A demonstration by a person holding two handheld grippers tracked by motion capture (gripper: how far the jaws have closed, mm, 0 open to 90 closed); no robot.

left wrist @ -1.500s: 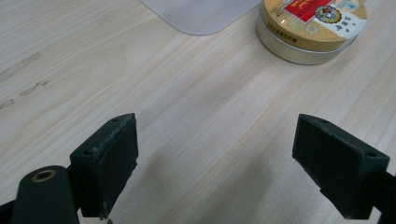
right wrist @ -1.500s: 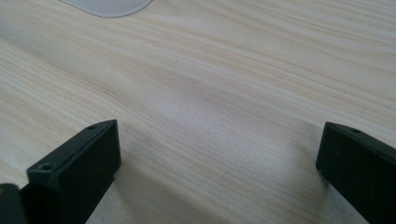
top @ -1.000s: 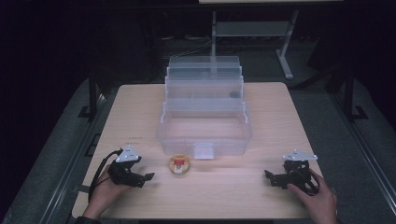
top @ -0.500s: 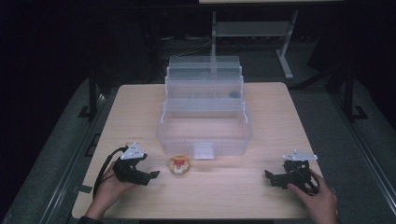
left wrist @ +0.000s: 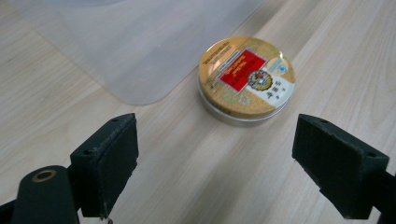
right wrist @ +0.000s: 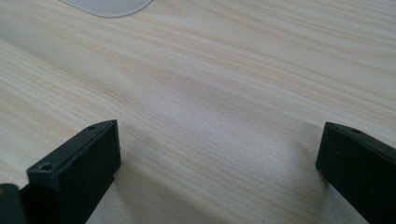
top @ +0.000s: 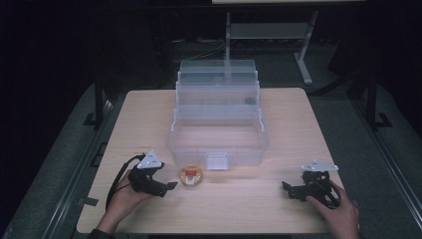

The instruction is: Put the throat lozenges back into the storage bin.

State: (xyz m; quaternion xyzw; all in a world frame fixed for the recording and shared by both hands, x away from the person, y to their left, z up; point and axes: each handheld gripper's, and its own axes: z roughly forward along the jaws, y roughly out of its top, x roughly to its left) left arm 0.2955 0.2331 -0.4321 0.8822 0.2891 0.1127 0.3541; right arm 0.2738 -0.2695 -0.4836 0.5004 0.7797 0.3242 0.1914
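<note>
A small round tin (top: 191, 176) with a gold lid and a red label lies on the wooden table (top: 249, 209), just in front of a clear plastic tiered box (top: 218, 134). My left gripper (top: 168, 187) rests on the table a little left of the tin, open, its jaws pointing toward it. In the left gripper view the tin (left wrist: 246, 80) lies just beyond the wide-apart jaws, with nothing between them. At the front right my right gripper (top: 287, 189) sits on the table, open over bare wood (right wrist: 210, 107).
The clear box has several stepped tiers rising toward the back, with a small dark thing (top: 250, 100) in an upper tier. A corner of the clear box (left wrist: 130, 46) lies close behind the tin. A metal stand (top: 303, 55) is beyond the table.
My left gripper has slid to the right, closer to the tin. The right gripper has stayed in place.
</note>
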